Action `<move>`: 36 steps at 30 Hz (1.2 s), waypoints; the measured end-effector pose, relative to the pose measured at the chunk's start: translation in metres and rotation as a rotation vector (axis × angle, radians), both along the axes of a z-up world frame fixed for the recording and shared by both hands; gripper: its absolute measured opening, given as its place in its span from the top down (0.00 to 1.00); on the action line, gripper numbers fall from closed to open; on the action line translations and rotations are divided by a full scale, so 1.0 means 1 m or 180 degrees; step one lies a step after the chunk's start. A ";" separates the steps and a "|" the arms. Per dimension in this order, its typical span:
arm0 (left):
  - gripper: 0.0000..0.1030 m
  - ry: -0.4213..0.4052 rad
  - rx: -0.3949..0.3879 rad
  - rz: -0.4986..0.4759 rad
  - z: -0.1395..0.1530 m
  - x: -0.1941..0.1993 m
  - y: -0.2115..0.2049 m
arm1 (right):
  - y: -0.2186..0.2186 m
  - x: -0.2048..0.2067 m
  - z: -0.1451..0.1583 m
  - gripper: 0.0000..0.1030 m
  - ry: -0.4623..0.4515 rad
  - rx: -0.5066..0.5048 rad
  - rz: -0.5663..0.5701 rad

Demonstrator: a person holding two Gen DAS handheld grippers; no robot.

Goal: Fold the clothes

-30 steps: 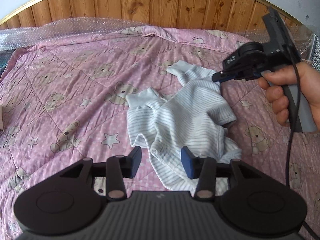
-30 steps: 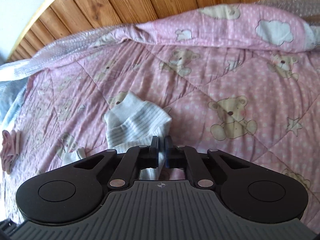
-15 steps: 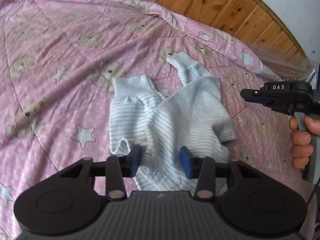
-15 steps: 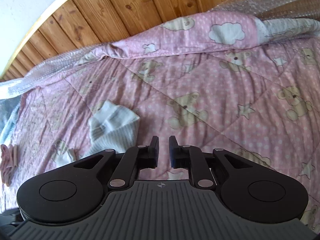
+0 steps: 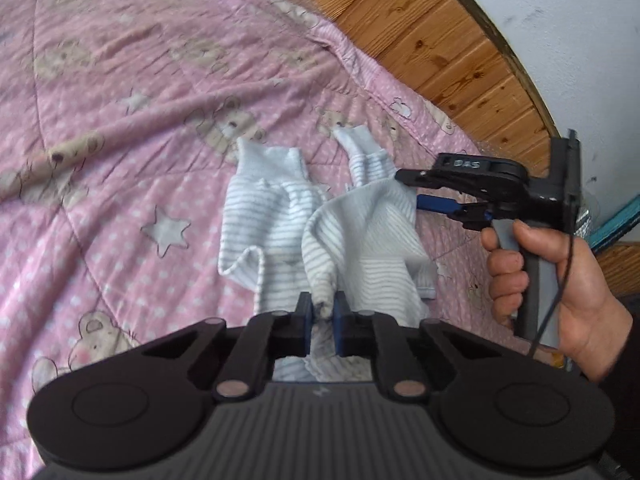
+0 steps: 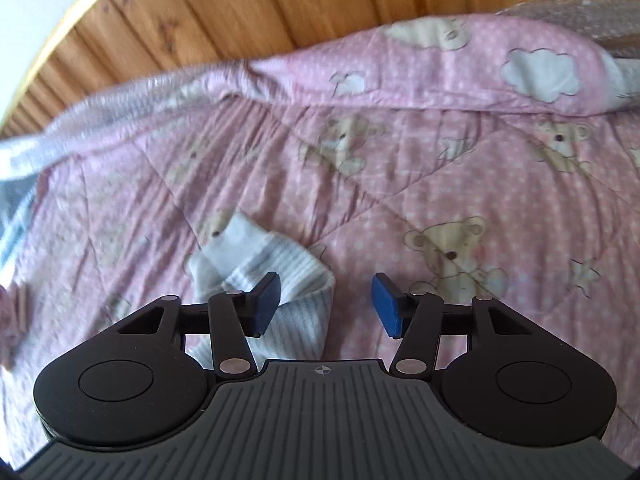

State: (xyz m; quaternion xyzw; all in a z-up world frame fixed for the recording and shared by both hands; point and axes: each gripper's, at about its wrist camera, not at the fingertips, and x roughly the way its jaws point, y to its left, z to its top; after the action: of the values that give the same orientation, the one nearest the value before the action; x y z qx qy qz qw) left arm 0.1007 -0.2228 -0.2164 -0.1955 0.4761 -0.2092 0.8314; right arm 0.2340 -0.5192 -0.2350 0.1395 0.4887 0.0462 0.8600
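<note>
A white baby garment with grey stripes (image 5: 272,216) lies crumpled on the pink teddy-bear quilt (image 5: 120,120). My left gripper (image 5: 322,312) is at its near edge, jaws closing, and a bunched fold of the fabric is pinched between the blue pads. In the left wrist view my right gripper (image 5: 408,189), held by a hand (image 5: 580,292), hovers at the garment's right far corner. In the right wrist view my right gripper (image 6: 326,304) has its jaws opening. A striped cuffed end of the garment (image 6: 296,276) lies between them beside the left pad, and the pads do not press it.
A wooden plank wall (image 6: 280,8) rises behind the bed. The quilt's rolled edge (image 6: 440,76) and bubble wrap (image 6: 120,108) run along it. Some pink cloth (image 6: 16,308) lies at the far left. Bare quilt (image 6: 440,184) stretches to the right of the garment.
My left jaws have come together on a fold of the garment, and the view has rolled. My right jaws went from shut on the cuffed end to spread apart, letting it go.
</note>
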 end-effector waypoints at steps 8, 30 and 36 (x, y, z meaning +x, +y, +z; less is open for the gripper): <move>0.91 -0.1085 0.0637 -0.0768 0.099 -0.047 -0.035 | -0.023 -0.060 0.052 1.00 -0.0468 0.0004 -0.0234; 0.80 0.0310 0.0625 0.0705 0.051 0.089 0.100 | 0.040 -0.024 0.104 0.51 -0.0684 -0.0263 -0.0383; 0.64 0.0686 0.0295 0.0719 -0.007 0.016 0.129 | 0.064 -0.105 0.051 0.48 -0.0164 -0.0013 0.0024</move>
State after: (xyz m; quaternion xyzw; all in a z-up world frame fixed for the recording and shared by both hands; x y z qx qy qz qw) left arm 0.1172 -0.0934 -0.2235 -0.2305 0.5468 -0.0699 0.8019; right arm 0.1285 -0.4552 -0.1843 0.1346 0.4670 0.0521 0.8724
